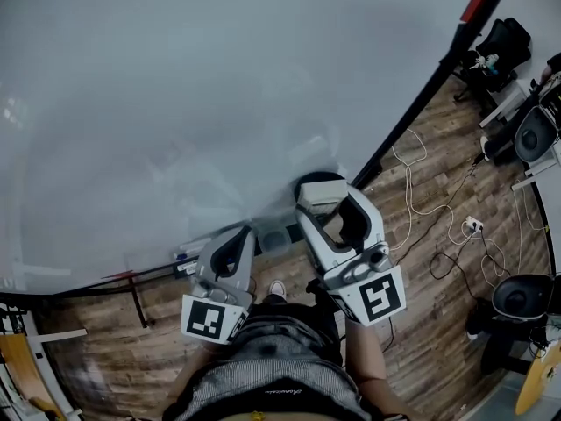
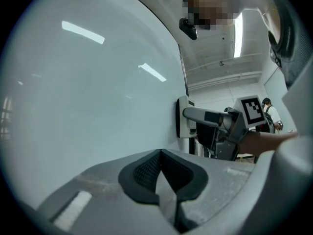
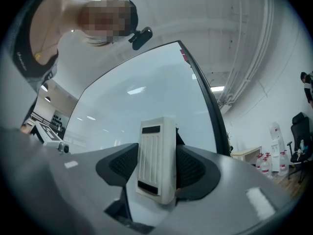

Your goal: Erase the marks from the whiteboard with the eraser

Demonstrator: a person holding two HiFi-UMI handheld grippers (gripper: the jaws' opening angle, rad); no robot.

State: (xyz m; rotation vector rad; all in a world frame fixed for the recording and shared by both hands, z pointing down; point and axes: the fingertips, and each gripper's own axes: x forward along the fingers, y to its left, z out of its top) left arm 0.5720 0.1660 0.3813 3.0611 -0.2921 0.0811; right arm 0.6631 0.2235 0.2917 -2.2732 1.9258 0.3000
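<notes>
The whiteboard [image 1: 175, 77] fills the upper left of the head view; I see only faint smears on it and no clear marks. My right gripper [image 1: 323, 202] is shut on the white eraser [image 1: 317, 193], which is held at the board's lower right part. In the right gripper view the eraser [image 3: 157, 160] stands upright between the jaws. My left gripper [image 1: 230, 239] hangs lower and to the left, shut with nothing in it. The left gripper view shows its closed jaws [image 2: 164, 177], and beyond them the eraser [image 2: 184, 117] flat against the board.
The board's black frame [image 1: 412, 112] runs diagonally at the right. A ledge with markers [image 1: 188, 257] lies along the board's bottom edge. White cables [image 1: 438, 209] and a power strip [image 1: 473, 226] lie on the wooden floor, with chairs and gear farther right.
</notes>
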